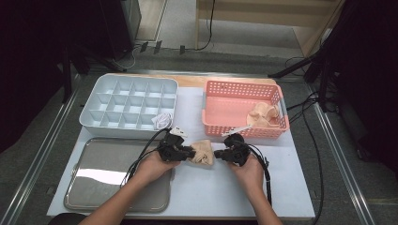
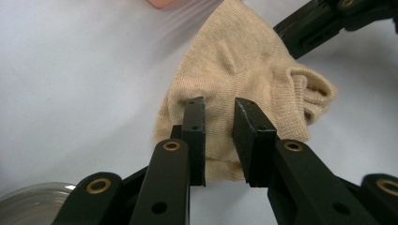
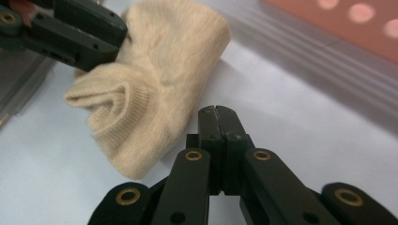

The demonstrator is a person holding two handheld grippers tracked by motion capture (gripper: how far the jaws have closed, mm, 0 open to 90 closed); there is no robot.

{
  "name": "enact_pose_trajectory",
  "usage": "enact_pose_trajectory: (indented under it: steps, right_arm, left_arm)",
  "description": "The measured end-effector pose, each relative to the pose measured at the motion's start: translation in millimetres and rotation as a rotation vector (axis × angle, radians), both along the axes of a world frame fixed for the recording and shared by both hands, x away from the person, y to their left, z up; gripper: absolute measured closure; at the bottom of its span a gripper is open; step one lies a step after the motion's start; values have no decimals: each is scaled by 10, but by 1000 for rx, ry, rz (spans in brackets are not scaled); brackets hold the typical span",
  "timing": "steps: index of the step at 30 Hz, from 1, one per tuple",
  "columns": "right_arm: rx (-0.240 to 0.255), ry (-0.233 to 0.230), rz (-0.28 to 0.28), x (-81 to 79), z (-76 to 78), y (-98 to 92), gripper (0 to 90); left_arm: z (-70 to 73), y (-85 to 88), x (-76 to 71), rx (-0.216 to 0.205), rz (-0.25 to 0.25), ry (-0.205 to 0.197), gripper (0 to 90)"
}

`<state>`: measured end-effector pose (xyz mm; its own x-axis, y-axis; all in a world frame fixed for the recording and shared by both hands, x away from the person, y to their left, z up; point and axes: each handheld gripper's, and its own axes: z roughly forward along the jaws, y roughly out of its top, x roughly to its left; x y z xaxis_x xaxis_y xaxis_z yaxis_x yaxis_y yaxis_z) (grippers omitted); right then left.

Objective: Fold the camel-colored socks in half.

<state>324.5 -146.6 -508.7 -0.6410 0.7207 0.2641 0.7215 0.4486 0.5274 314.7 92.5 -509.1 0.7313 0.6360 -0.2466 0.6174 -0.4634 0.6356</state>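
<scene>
Both forearms come in from the six o'clock edge of the high view and lean toward each other over the white table (image 1: 202, 187). The left hand (image 1: 152, 165) holds the left gripper (image 1: 191, 152) level, aimed toward three o'clock; the right hand (image 1: 248, 171) holds the right gripper (image 1: 217, 153) level, aimed toward nine o'clock, so the two tips face each other across the beige sock (image 1: 202, 153).

In the left gripper view the jaws rise from six o'clock and stand a narrow gap apart, over the near edge of the sock (image 2: 244, 75), with fabric showing in the gap; I cannot tell whether the pads press on it. In the right gripper view the right gripper (image 3: 218, 110) has its jaws pressed flat together with nothing between them, and the sock (image 3: 155, 84) lies just beside them at ten o'clock, not touching the tips as far as I can tell.

The sock lies bunched on the table between the grippers, near the centre of the table. In the left gripper view its long axis runs from six o'clock toward one o'clock, and its ribbed, rolled opening faces three o'clock, toward the right gripper (image 2: 305, 35) that enters at the upper corner.

At eight o'clock from the sock lies a steel tray (image 1: 94, 187). Farther off, at eleven o'clock, stands a white divided organiser (image 1: 101, 86) with a white sock (image 1: 162, 121) in its near right compartment. At one o'clock stands a pink basket (image 1: 220, 126) with more beige socks (image 1: 263, 115) inside
</scene>
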Motion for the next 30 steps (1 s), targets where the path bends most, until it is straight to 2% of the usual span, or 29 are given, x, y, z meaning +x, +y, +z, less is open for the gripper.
enact_pose_trajectory:
  steps: [8,13,17,21,24,27,30]
  right_arm:
    - [30,11,3,-31,-28,39,900]
    - [72,38,5,-35,-36,70,900]
    - [98,7,10,-51,26,86,900]
    - [90,0,13,-49,40,91,900]
    - [85,1,16,-45,35,87,900]
    - [82,4,19,-42,32,86,900]
    - [81,2,20,-43,34,87,900]
  left_arm:
    - [-5,16,4,-5,7,9,768]
    - [1,0,-13,4,5,-3,767]
    - [20,-7,-20,16,4,-12,764]
    - [79,4,-25,19,10,-27,751]
    - [137,10,-23,-15,24,-47,750]
    - [134,-23,-16,-43,22,-38,751]
    - [86,-72,-21,-12,5,-32,751]
